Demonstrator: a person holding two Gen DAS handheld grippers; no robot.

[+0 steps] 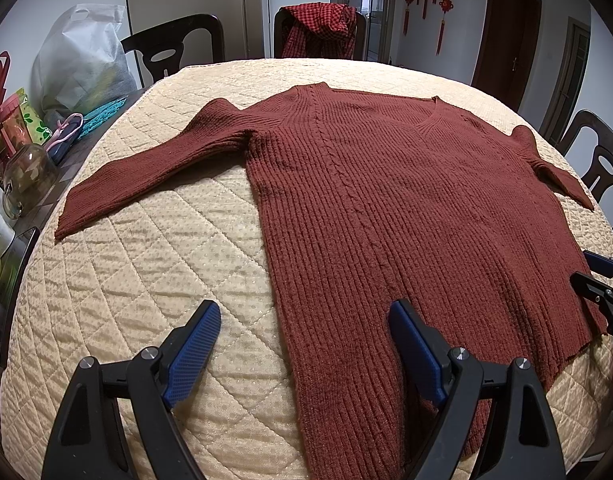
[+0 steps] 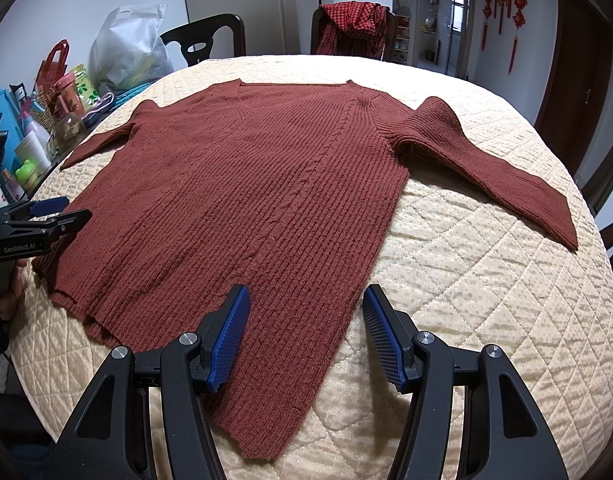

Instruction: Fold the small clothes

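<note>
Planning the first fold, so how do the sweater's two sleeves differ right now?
The left sleeve shows its full length, angling toward the near table edge; the right sleeve is mostly cut short in the left wrist view. The right sleeve humps at the shoulder; the left lies flatter. Both are unfolded, same rust ribbed knit.

Sweater (image 1: 386, 208): rust-red, ribbed knit. Tabletop cover (image 1: 146, 280): cream, diamond-quilted. Gripper pads (image 2: 230, 340): blue, textured; frames black. Chair-back cloth (image 2: 352, 26): red-black check.

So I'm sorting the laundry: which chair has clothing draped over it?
The far chair opposite the tools, behind the sweater, has a red checked garment over its back. The other chairs' backs are bare.
</note>
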